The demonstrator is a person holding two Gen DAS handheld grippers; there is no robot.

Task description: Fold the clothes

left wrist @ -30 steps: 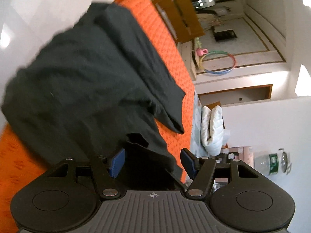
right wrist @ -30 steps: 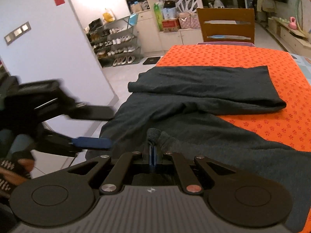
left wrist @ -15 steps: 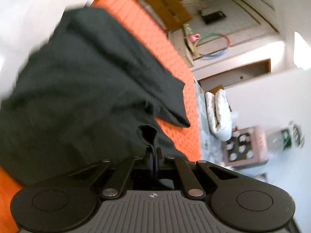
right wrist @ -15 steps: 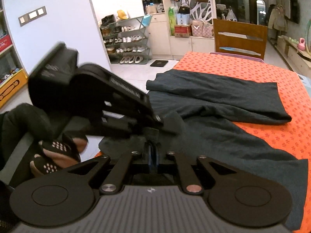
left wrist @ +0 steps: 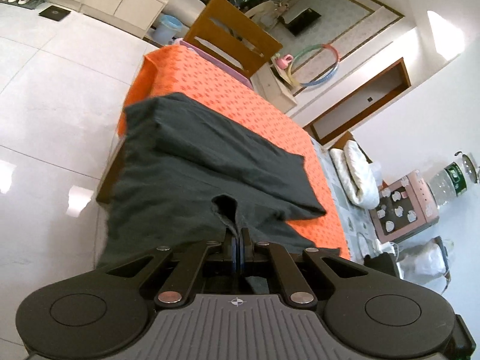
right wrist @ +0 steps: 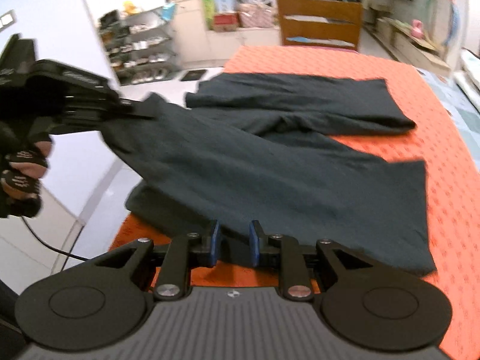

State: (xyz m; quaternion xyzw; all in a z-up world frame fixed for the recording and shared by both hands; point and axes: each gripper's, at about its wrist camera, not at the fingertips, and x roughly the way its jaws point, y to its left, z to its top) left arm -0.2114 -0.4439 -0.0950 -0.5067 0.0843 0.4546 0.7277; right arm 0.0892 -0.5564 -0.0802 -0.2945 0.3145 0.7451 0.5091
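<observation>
Progress: early, by my reckoning; one part of the garment (right wrist: 270, 162) already lies doubled over toward the far side of the table (right wrist: 450, 180), the near part is not folded yet
Done so far: the far strip lies flat and fairly tidy, its edge straight across the orange cloth
Left to do: the near panel wants carrying over or squaring up, then likely one more fold to make a neat stack; that is a guess from how it lies
Left claw: the left claw (left wrist: 238, 244) is clenched on a pinch of the dark fabric, a small tuft standing up just past the tips; in the right-hand view it holds that corner up off the table's left edge
Right claw: the right claw (right wrist: 231, 241) is released, jaws apart, nothing between them, poised just over the near hem
Garment, place: spread on the table, its left side hanging past the edge and lifted, its right end flat on the orange cloth
Garment, look: dark grey-green, soft knit, thin and limp; it sags between the raised corner and the table with shallow creases
Unclear: what kind of clothing it is I cannot tell; the right-hand view is a bit blurred
Behind: a chair (right wrist: 321, 21) stands at the table's far end
</observation>
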